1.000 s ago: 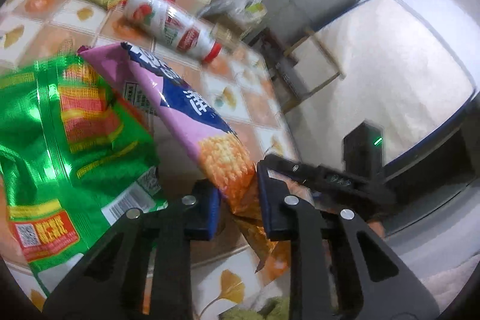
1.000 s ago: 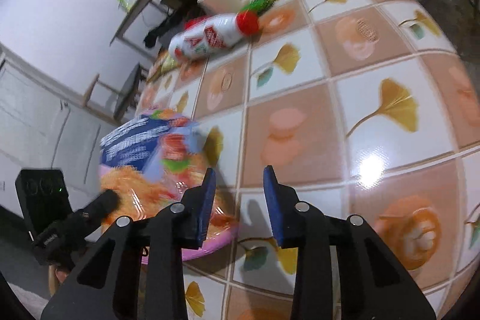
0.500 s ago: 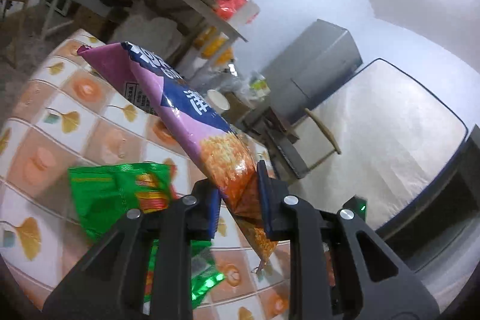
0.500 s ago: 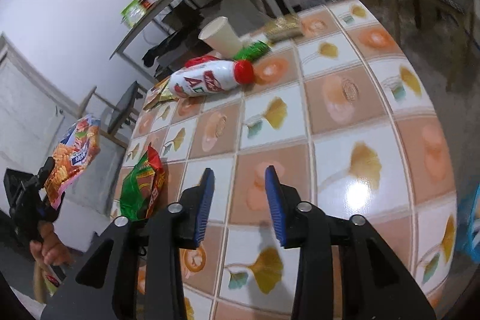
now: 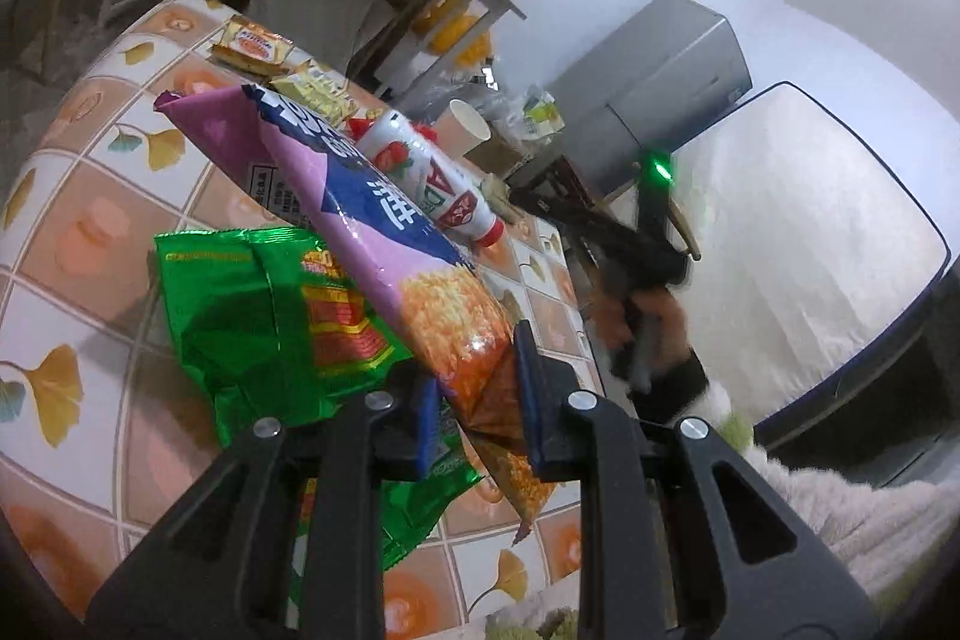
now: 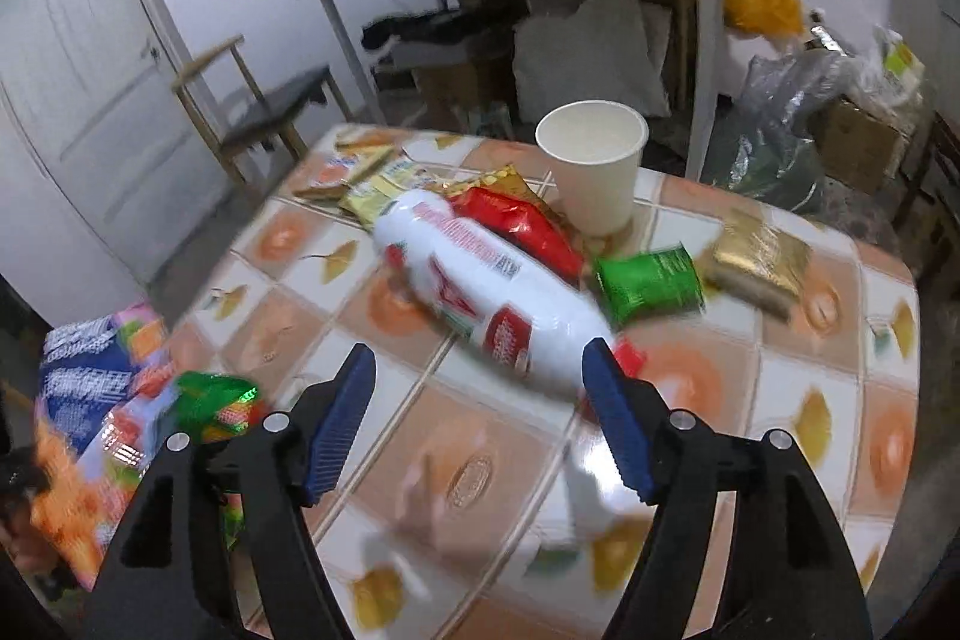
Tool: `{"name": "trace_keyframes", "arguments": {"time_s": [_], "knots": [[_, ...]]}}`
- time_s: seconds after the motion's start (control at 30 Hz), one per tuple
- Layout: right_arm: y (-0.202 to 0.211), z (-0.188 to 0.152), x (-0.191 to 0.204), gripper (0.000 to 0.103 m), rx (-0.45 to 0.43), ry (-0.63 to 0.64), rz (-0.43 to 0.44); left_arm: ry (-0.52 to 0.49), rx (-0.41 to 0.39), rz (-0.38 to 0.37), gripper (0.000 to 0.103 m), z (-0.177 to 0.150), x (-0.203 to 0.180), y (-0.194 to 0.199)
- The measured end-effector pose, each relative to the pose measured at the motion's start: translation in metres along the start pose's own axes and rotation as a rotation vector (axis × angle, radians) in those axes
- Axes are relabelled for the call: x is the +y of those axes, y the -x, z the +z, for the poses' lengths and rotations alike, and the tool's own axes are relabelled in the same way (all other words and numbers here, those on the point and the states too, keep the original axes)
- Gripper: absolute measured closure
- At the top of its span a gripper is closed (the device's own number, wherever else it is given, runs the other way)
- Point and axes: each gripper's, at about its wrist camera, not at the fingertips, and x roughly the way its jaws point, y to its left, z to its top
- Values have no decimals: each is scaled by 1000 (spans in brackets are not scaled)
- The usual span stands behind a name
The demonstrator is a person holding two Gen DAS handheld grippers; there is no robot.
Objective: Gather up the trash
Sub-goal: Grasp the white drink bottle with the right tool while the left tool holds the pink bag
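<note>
We treat the white bottle (image 6: 492, 298), lying on the counter (image 6: 780, 376), as smooth and roll-prone (grasp mid-body); right gripper (image 6: 480, 418) is opening, empty, while left gripper (image 5: 474, 400) pinches the purple snack bag (image 5: 384, 232)

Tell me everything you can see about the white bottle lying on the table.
The white bottle is an opaque plastic drink bottle with a red cap, a label in red and green, and a strawberry picture. It lies on its side on the tiled table, cap end toward the right gripper, whose jaws are opening with nothing between them. A red wrapper lies against its far side, with a green wrapper near its cap. The cap looks fitted; contents cannot be seen.
</note>
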Motion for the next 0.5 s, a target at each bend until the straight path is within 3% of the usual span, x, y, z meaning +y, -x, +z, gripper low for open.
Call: {"name": "trace_keyframes", "arguments": {"time_s": [0.23, 0.5], "knots": [[-73, 34, 8, 31, 124, 155, -109, 30, -17, 36, 83, 4, 9, 3], [-93, 29, 40, 30, 146, 338, -198, 26, -11, 56, 83, 5, 5, 2]]}}
